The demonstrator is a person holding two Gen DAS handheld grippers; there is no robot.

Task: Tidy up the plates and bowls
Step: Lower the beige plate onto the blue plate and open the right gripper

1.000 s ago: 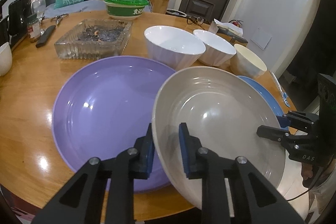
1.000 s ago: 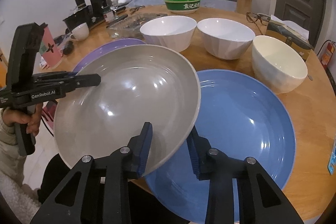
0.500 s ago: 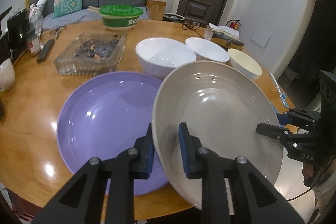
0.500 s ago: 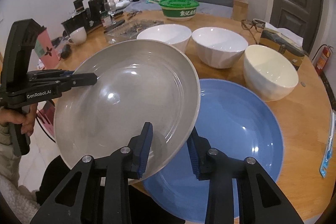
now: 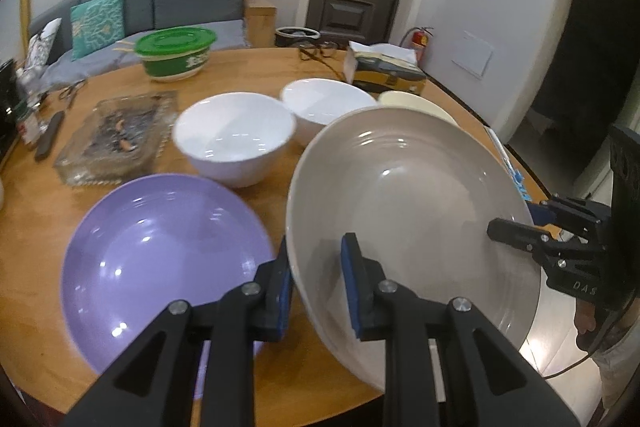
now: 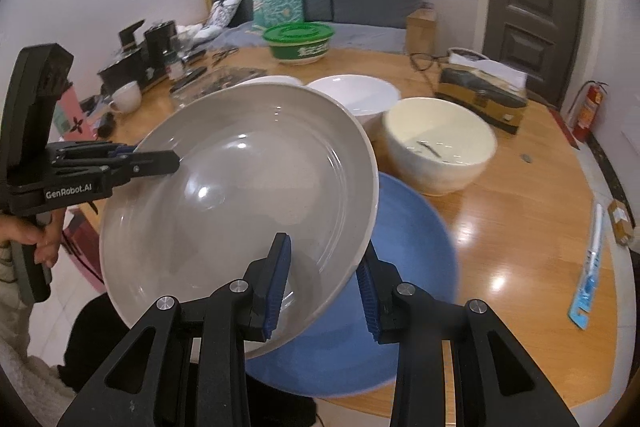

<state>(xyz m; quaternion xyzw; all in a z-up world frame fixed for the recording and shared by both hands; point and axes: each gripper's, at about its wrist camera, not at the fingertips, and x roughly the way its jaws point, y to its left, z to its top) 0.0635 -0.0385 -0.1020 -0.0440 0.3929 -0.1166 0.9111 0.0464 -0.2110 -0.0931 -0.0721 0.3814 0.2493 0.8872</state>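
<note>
Grey plate (image 5: 404, 211) up off the table (image 5: 36, 211) and tilted, carried between both tools: left tool (image 5: 316, 283) clamped on its near-left rim, right tool (image 6: 322, 287) pinching the opposite rim, one pad inside the dish and one beneath. Mid-carry by the look of it, a stacking move under way, with the purple plate (image 5: 160, 251) lying flat to the left and the blue plate (image 6: 412, 267) flat below on the right. Either one a fair landing spot; cannot tell which is meant. Next move, by judgement: level the grey plate, centre it over a flat plate, lower gently, then open both tools together so neither rim drags. Room tight on the far side, with a white bowl (image 5: 234, 139), a second white bowl (image 5: 328, 103) and a cream bowl (image 6: 440, 143) lined up just beyond the plates. Near table edge close, blue plate overhanging it slightly; free space mostly upward and toward the near side.
</note>
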